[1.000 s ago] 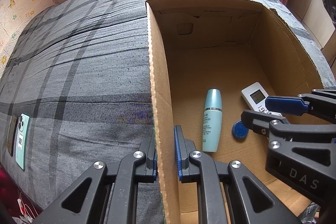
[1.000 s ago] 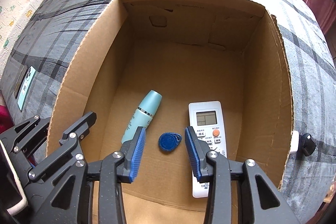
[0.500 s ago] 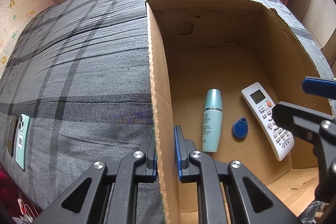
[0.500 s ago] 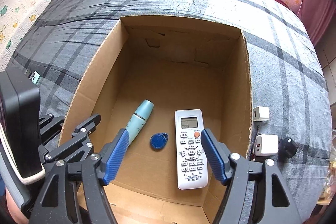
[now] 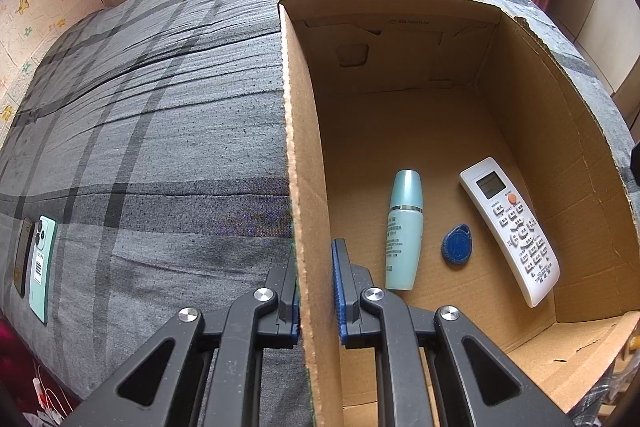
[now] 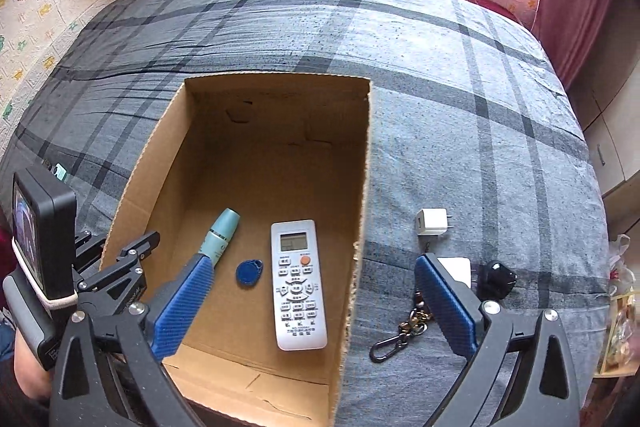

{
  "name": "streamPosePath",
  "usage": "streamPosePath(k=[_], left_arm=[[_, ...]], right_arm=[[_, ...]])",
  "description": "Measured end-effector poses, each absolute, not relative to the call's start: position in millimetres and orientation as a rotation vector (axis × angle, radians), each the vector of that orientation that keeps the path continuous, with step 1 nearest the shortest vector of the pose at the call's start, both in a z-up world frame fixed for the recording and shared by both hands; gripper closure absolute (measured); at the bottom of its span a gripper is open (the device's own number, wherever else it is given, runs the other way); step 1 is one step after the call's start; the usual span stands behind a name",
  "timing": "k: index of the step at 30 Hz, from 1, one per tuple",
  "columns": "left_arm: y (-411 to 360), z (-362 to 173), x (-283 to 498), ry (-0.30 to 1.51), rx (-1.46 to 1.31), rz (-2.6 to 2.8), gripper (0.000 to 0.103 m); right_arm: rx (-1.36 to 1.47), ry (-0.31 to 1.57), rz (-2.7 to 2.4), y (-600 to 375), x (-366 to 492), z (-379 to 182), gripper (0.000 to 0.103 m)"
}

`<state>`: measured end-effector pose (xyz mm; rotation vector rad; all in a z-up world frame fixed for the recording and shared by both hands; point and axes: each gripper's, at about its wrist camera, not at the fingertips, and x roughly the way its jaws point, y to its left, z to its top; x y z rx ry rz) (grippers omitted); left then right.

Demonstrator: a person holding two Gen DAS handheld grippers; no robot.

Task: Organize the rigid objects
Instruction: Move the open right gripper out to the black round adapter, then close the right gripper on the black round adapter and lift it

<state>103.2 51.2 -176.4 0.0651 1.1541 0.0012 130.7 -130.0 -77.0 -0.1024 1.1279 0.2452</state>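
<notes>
remote [image 6: 298,283]: Chinese button labels | bottle [image 5: 404,231]: print unreadable | box [image 5: 304,155]: faint stamp

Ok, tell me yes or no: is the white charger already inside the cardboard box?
No, the white charger lies on the grey bedcover, outside the cardboard box on its right.

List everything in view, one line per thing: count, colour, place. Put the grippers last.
cardboard box: 1, brown, open on the bed
bottle: 1, pale teal, lying in the box
key fob: 1, blue, in the box between bottle and remote
remote: 1, white, in the box
chargers: 2, white, on the bed right of the box
keyring clip: 1, dark metal, beside the chargers
phone: 1, mint green, bed's left edge
bed cover: 1, grey plaid
left gripper: shut on the box's left wall
right gripper: open, empty, above the box
</notes>
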Motion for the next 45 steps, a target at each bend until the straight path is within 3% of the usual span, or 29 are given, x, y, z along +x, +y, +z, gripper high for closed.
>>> streamPosePath(k=[17,37,45], left_arm=[[50,-177,103,1.155,0.074,0.002,0.089],[49,-177,103,1.155,0.081,0.002,0.089],[49,-176,103,1.156,0.085,0.003,0.089]], right_arm=[[-0.019,1.135,0.019,-248,148,-83,0.001],[0.128,1.306,-0.183,-332,176,-180,0.002],[0.142,1.35,-0.201,-340,183,-202,0.015]])
